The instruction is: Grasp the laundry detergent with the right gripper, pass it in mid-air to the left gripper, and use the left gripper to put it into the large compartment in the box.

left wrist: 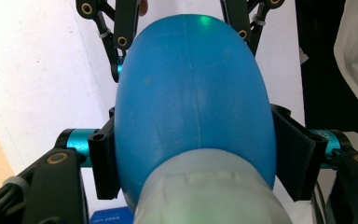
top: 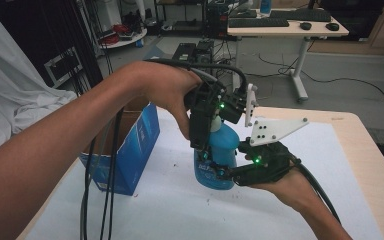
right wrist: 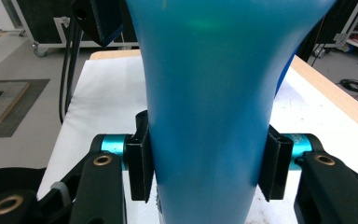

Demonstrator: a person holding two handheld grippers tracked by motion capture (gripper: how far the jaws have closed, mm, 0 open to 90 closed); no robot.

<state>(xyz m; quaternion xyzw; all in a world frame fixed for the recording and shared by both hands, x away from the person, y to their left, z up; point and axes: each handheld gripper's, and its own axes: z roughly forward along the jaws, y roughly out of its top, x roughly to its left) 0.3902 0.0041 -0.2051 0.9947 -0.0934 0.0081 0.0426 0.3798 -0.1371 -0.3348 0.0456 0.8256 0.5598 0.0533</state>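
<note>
The room behind my table is a lab floor with trailing cables, a white desk carrying a keyboard, and a white sheet draped far to my left. My work surface is a pale wooden table (top: pixel 365 150) covered by white paper.

Left of my tools stands an open blue cardboard box (top: pixel 130 150); what is inside it I cannot tell from above.

My left hand (top: pixel 165 90) comes in high, wrist bent over, so my left gripper (top: pixel 207 142) points down onto the top of the blue plastic bottle with a whitish cap (top: pixel 220 150). In the left gripper view its two black pads sit flush against the bottle's rounded shoulder on either side, clamped on it, with the pale cap (left wrist: pixel 209 186) nearest the camera and the other tool's black linkages showing beyond the bottle.

My right hand (top: pixel 295 192) lies low, palm up, reaching in level from the right. My right gripper (top: pixel 227 172) is clamped on the bottle's lower body; the right gripper view shows both pads pressed into the bottle's (right wrist: pixel 209 116) blue sides.

The bottle is upright between the two tools, just right of the box. Only the high view shows its printed label; the right gripper view alone shows the table's far edge.
</note>
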